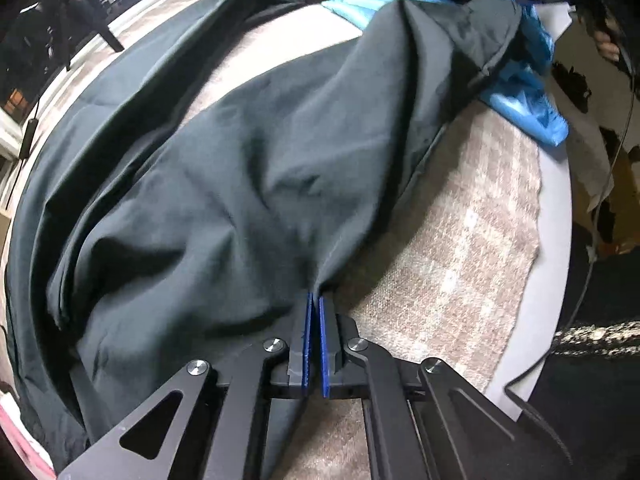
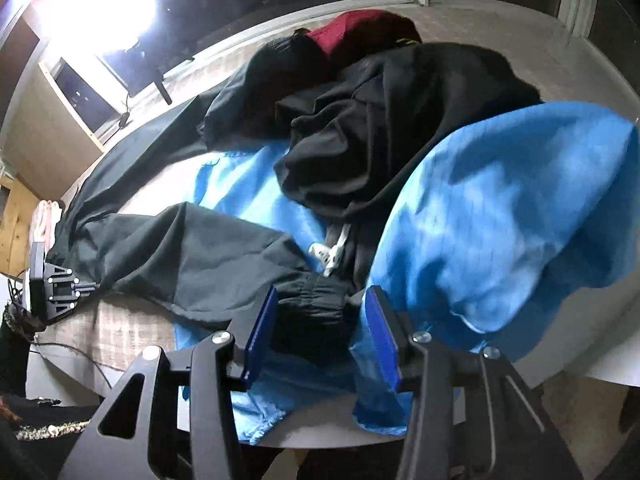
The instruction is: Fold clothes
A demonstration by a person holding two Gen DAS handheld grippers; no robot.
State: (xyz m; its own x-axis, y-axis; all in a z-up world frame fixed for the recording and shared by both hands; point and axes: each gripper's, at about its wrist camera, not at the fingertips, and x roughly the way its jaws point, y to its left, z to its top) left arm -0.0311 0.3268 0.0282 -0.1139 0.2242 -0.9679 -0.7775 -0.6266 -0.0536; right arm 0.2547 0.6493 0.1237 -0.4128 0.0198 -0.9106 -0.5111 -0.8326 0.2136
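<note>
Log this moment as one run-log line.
left gripper: shut on dark grey garment edge | right gripper: open over black elastic cuff | bright blue cloth: beneath | fold: not done

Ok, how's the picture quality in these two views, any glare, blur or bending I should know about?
Right wrist view: a bright lamp at top left blows out to white, and the blue cloth is smeared by motion blur. Left wrist view: evenly lit with no glare, and the dark garment is fairly sharp but soft toward the far end. Both views: fisheye bends the table edge into a curve and darkens the corners.
</note>
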